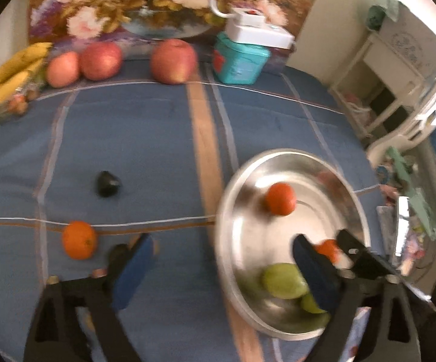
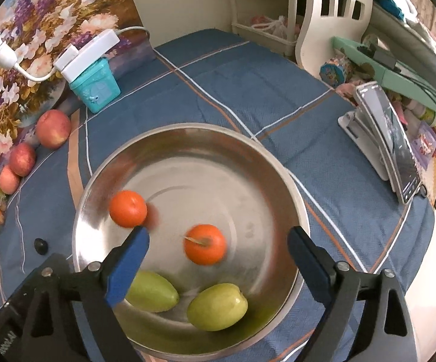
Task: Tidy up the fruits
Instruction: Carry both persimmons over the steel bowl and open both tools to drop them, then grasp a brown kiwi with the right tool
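A steel bowl (image 2: 272, 163) stands on the blue cloth. It holds two oranges (image 2: 128, 208) (image 2: 205, 244) and two green fruits (image 2: 151, 291) (image 2: 217, 306). My right gripper (image 2: 218, 241) is open above the bowl, empty. In the left wrist view the bowl (image 1: 236, 187) is at the right, and a loose orange (image 1: 79, 240) lies on the cloth at the left. My left gripper (image 1: 221, 247) is open and empty over the bowl's left rim. Three red apples (image 1: 173, 61) (image 1: 100, 60) (image 1: 62, 68) and bananas (image 1: 6, 72) lie at the far edge.
A small black object (image 1: 108, 183) lies on the cloth. A teal box with a white charger (image 1: 242, 57) stands at the back by a floral painting (image 1: 145, 3). A phone on a stand (image 2: 393, 138), a white chair (image 2: 332, 9) and clutter are at the right.
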The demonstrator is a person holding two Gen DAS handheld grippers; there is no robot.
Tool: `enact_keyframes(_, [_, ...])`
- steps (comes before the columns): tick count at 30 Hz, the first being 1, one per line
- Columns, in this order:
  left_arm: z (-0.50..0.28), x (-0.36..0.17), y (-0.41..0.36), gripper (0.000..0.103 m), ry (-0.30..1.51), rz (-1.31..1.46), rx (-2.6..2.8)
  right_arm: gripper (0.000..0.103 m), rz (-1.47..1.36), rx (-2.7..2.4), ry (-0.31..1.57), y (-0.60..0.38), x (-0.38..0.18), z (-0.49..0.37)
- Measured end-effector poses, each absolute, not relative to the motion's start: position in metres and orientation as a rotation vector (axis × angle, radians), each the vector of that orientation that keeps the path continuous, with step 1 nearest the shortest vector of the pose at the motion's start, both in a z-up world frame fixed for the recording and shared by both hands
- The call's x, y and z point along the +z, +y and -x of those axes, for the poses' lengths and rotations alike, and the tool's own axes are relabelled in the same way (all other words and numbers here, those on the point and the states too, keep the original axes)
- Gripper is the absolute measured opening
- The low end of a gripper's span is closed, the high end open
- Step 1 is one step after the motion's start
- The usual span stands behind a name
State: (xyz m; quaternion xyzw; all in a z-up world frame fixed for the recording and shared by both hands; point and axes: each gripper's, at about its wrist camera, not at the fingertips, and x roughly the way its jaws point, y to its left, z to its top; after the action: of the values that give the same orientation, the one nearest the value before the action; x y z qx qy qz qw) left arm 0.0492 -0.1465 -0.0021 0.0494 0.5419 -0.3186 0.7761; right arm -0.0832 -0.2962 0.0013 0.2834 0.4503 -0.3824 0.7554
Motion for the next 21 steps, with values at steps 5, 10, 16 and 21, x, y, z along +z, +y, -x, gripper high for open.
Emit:
enact_keyframes(5, [-0.057, -0.004, -0.128, 0.103, 1.157, -0.138, -0.616, 0.100, -0.595, -0.829, 0.988, -0.293, 0.002, 0.082])
enact_keyframes(10, [-0.063, -0.003, -0.110, 0.103, 1.140, -0.172, -0.568, 0.100, -0.567, -0.816, 0.994, -0.288, 0.004, 0.079])
enact_keyframes(16, [-0.077, 0.007, -0.070, 0.103, 1.151, -0.019, -0.559, 0.100, -0.531, -0.788, 1.008, -0.274, 0.007, 0.073])
enact_keyframes(21, [-0.085, 0.014, -0.043, 0.103, 1.156, 0.029, -0.518, 0.100, -0.501, -0.744, 1.012, -0.256, 0.009, 0.064])
